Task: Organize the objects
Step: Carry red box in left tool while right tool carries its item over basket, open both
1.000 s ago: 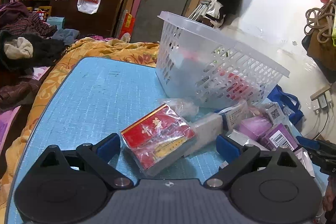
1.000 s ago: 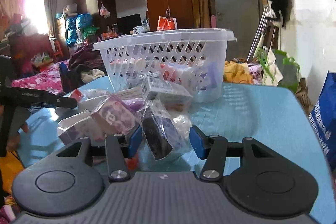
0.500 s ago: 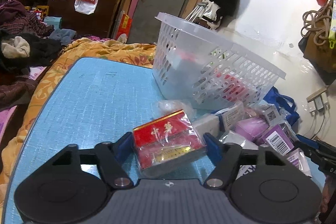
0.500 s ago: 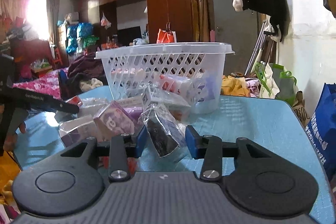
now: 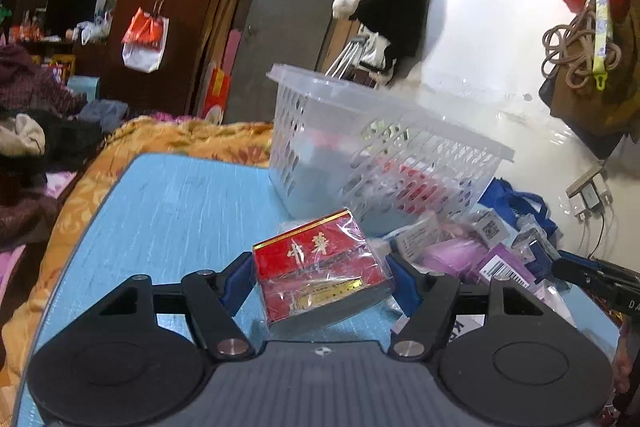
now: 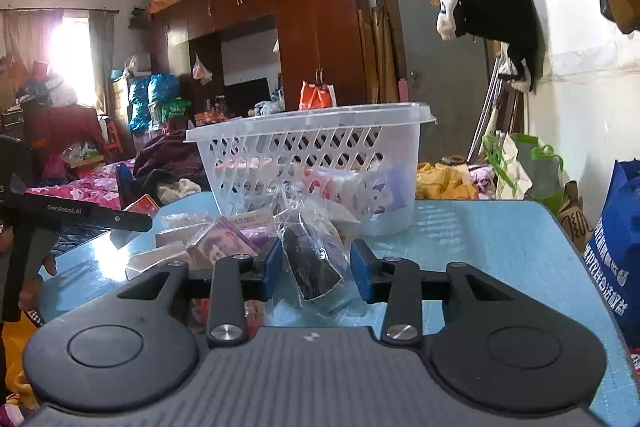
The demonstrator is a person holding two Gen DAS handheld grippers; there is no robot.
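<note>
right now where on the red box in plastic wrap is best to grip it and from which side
Grip the red box across its two short ends, coming in low from its near long edge. It is flat and rectangular, so those ends are parallel faces for the pads; the loose wrap on top would likely slip. The left gripper is shut on it that way, its jaws having just closed, with the white basket straight ahead.
</note>
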